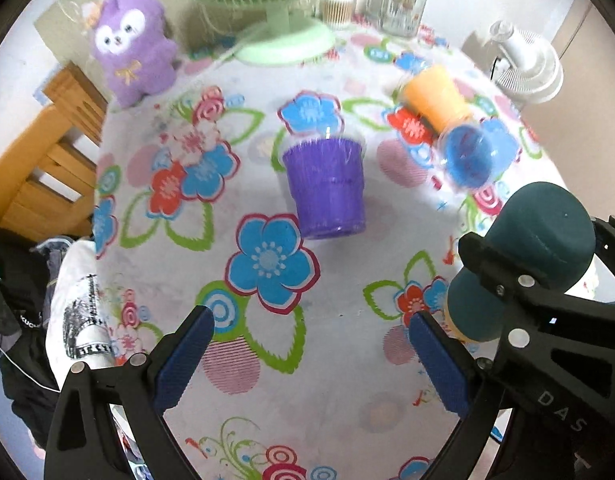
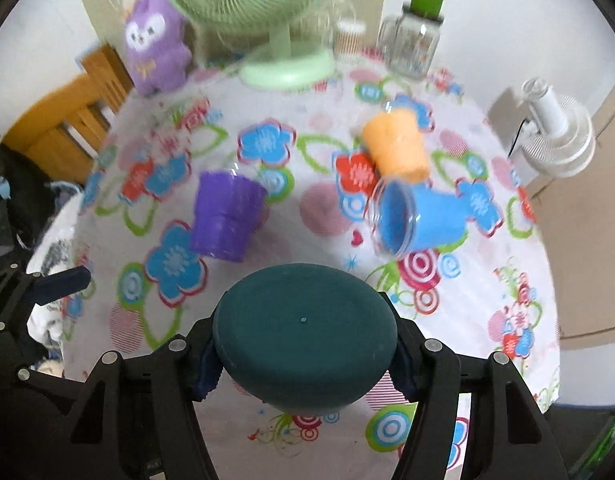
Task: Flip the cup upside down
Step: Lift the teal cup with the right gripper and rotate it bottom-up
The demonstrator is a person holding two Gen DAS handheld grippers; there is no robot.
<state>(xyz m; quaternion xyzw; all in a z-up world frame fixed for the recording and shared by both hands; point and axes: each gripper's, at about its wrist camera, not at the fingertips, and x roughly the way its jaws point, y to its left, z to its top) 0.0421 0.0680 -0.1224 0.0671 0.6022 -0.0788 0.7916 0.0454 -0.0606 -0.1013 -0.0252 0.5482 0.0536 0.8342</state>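
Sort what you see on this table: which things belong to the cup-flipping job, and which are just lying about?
Job: dark teal cup clamped in the right gripper; left gripper, open; purple cup, orange cup, blue cup.

Lying about: green fan, purple plush toy, glass mug, white fan.

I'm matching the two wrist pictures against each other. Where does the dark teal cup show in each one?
Left wrist: dark teal cup at the right edge, held by the right gripper.
Right wrist: it fills the lower centre, clamped between the fingers.
Shared landmark: the purple cup standing on the floral tablecloth.
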